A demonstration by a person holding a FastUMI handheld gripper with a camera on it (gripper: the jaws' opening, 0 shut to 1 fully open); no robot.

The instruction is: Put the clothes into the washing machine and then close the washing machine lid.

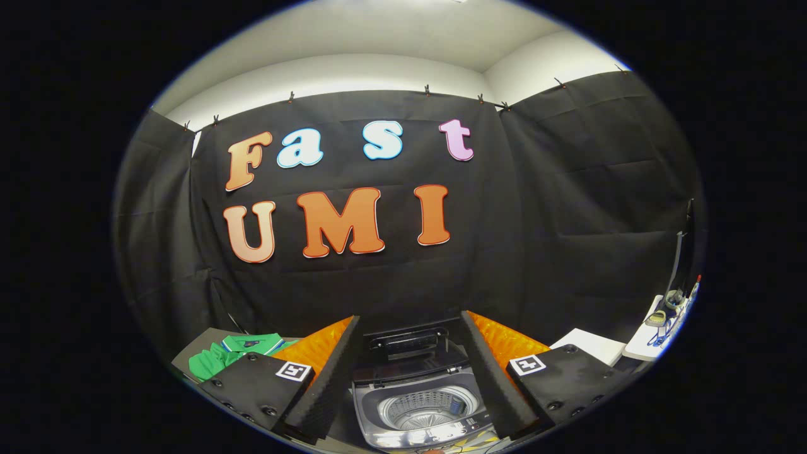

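Presently the tongs [410,372] stand spread wide, their two dark foam-faced fingers [331,384] with orange backs holding nothing. Between and just ahead of them sits the small grey top-loading washing machine [421,413], its black lid [406,347] raised upright at the back and its perforated metal drum [423,408] open and, as far as can be seen, without laundry inside.

The green garment with white-striped collar and cuffs [236,356] lies folded on the dark table [189,359] beyond the left finger, well apart from the machine. A white block [589,345] rests beyond the right finger; small items lie on a white surface further right, too small to identify.

Assessment: the garment appears to be soft knitted cloth, light and limp, not fragile and not slippery against foam. It will likely sag and unfold when lifted, so a pinch through several layers near the middle of the fold, rather than at a sleeve or collar, seems soundest. Trailing fabric may catch on the machine's rim. The lid, stiff and hinged, should tip forward under a push at its top edge.
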